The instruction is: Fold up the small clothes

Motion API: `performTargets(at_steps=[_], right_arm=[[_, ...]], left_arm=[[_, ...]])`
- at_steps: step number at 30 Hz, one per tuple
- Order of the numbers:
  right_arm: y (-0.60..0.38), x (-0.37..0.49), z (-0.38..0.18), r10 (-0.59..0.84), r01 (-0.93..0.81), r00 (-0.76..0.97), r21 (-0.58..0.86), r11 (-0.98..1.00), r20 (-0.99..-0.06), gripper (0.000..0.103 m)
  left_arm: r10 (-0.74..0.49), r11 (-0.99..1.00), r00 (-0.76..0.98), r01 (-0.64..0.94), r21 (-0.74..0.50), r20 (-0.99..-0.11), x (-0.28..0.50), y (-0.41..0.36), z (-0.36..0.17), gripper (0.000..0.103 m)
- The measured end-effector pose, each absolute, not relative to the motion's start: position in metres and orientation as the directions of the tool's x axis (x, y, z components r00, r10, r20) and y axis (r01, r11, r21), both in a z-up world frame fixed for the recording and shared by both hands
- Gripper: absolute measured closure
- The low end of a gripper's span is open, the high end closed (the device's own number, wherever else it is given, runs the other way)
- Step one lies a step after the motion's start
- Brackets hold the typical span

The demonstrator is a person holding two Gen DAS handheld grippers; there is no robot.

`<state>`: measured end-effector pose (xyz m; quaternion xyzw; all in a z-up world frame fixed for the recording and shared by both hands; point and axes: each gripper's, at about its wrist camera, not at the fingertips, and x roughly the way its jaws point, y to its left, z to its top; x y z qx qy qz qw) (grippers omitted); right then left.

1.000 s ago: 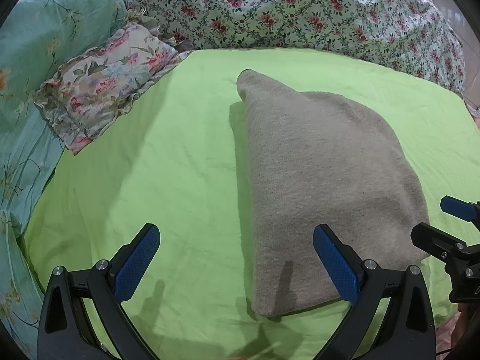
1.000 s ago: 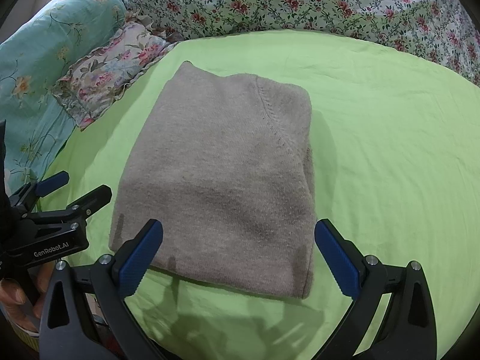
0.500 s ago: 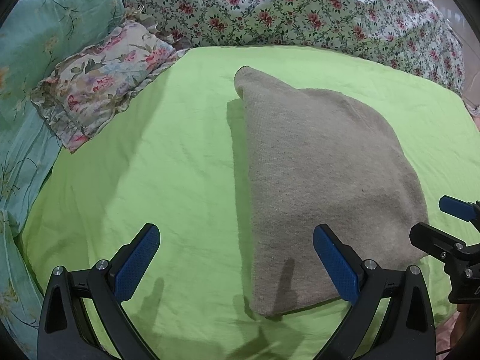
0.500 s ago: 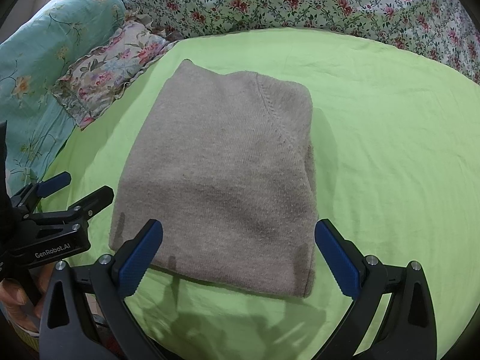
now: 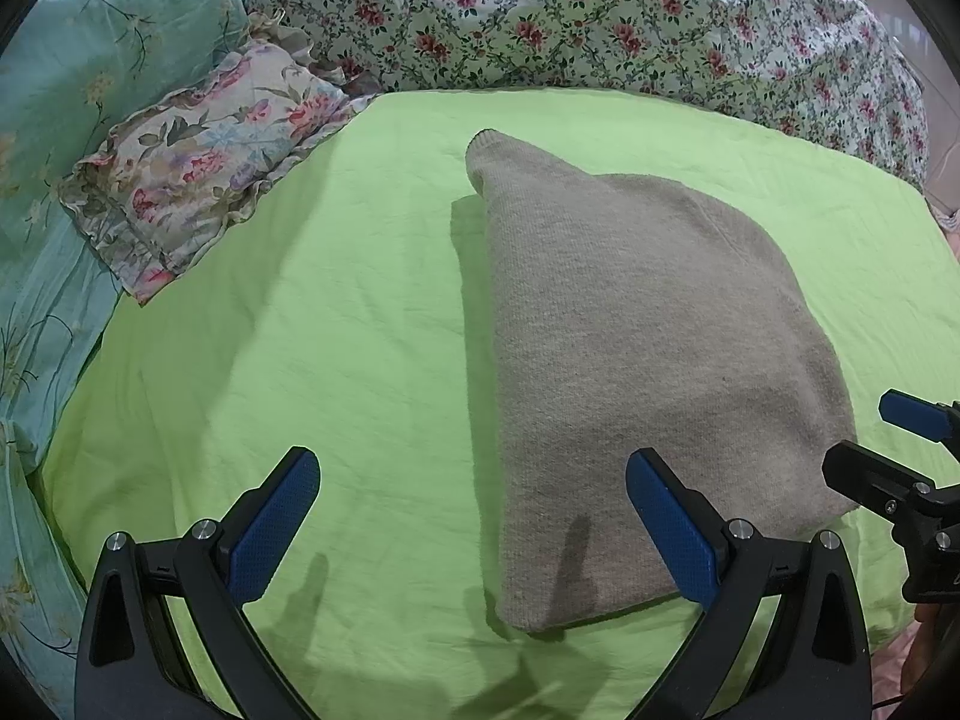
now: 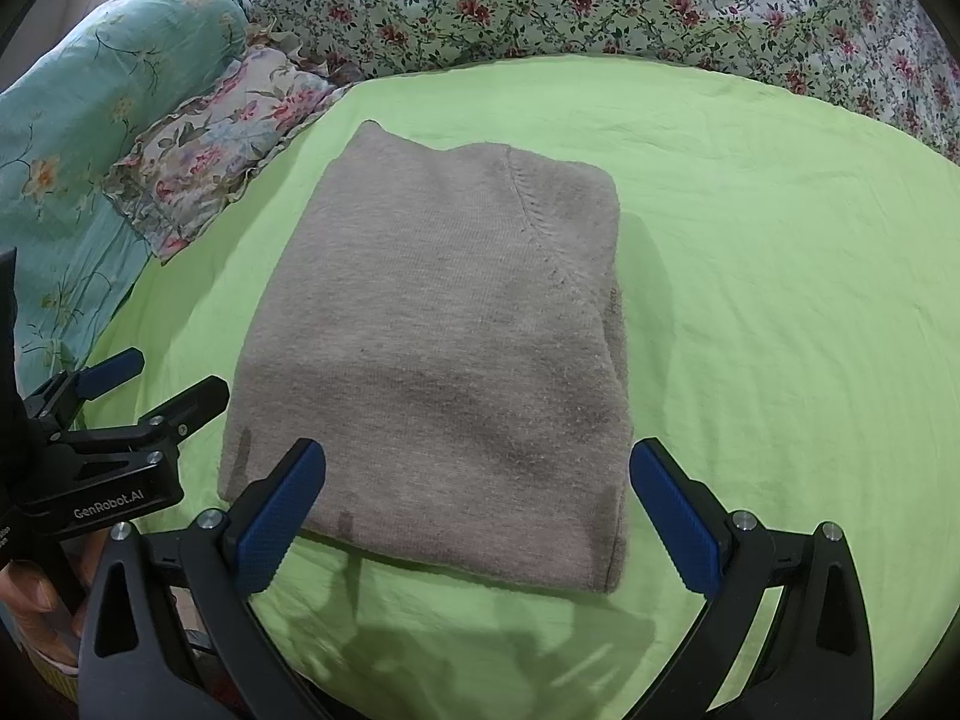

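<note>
grey knit garment (image 6: 432,348) lies folded in a neat rectangle on the lime-green sheet (image 6: 780,312), unmoved over the past second. the left gripper (image 5: 474,516) and right gripper (image 6: 477,510) hover at its near edge, both spread wide and holding nothing, so this fold looks done. floral quilt (image 6: 600,0), frilled pillow (image 5: 204,162) behind.
</note>
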<state>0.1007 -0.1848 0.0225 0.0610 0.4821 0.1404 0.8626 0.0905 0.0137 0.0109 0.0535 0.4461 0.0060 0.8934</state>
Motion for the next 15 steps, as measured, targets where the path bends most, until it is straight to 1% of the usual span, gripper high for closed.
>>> performTargets(at_steps=[15], right_arm=[[-0.187,0.1018,0.0265,0.305,-0.181,0.499,0.247,0.952,-0.811,0.002]], left_arm=[[0.054,0.993,0.597,0.052,0.107,-0.8,0.0924,0.0107,0.0079,0.001]])
